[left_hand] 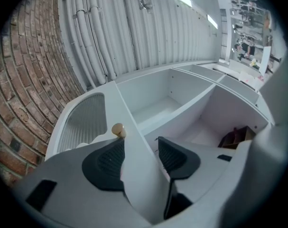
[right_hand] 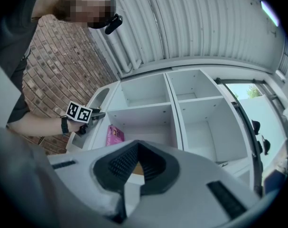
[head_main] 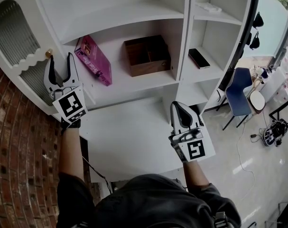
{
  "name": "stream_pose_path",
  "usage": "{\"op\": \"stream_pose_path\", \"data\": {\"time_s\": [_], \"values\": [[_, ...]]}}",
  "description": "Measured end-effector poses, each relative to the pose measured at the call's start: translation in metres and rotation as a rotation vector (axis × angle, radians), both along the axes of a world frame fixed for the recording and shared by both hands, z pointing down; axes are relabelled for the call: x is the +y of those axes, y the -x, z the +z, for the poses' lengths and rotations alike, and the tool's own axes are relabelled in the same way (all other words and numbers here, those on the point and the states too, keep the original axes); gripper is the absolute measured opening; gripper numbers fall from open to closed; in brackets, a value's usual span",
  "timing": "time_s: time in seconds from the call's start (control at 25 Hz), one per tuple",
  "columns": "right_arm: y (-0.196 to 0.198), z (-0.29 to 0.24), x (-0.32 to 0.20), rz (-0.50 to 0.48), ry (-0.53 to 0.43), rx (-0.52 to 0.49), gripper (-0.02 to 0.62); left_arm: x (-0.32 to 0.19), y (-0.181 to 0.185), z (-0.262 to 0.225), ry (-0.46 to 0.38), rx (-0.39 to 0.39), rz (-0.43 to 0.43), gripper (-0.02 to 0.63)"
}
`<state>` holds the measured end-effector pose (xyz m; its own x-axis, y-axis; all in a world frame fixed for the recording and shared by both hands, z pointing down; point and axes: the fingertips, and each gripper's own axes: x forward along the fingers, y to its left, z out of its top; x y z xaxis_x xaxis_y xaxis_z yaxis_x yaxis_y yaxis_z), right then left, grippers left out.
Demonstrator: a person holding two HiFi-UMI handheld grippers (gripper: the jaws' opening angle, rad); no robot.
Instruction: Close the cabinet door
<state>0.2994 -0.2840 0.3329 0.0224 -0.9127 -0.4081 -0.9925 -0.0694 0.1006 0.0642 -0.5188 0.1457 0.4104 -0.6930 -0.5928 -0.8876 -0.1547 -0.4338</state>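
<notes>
The cabinet door (head_main: 13, 37) is grasped at its edge, beside the knob (head_main: 49, 53), by the left gripper's (head_main: 60, 61) jaws. The right gripper's (head_main: 181, 107) jaws are clenched together, empty.

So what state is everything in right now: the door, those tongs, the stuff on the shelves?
Cabinet door: open, swung out to the left.
Left tongs: apart, astride the door's edge; whether they are pressing on it is unclear.
Right tongs: shut, empty.
Wooden box: open-topped, looks empty.
Pink box: tilted, at the shelf's left end.
Dark phone-like slab: lying flat.
</notes>
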Motion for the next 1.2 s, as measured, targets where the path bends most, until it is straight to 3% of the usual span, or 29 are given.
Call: {"op": "stream_pose_path", "data": {"time_s": [0.56, 0.8, 1.2], "values": [[0.000, 0.001, -0.003, -0.007, 0.002, 0.000, 0.002, -0.005, -0.004, 0.002, 0.009, -0.025, 0.004, 0.209], [0.012, -0.005, -0.010, -0.040, -0.009, -0.001, 0.002, 0.001, -0.004, 0.004, 0.054, -0.062, 0.074, 0.199], [0.060, -0.024, -0.029, -0.156, -0.042, 0.018, 0.002, 0.039, 0.046, 0.017, 0.099, -0.056, 0.090, 0.167]]}}
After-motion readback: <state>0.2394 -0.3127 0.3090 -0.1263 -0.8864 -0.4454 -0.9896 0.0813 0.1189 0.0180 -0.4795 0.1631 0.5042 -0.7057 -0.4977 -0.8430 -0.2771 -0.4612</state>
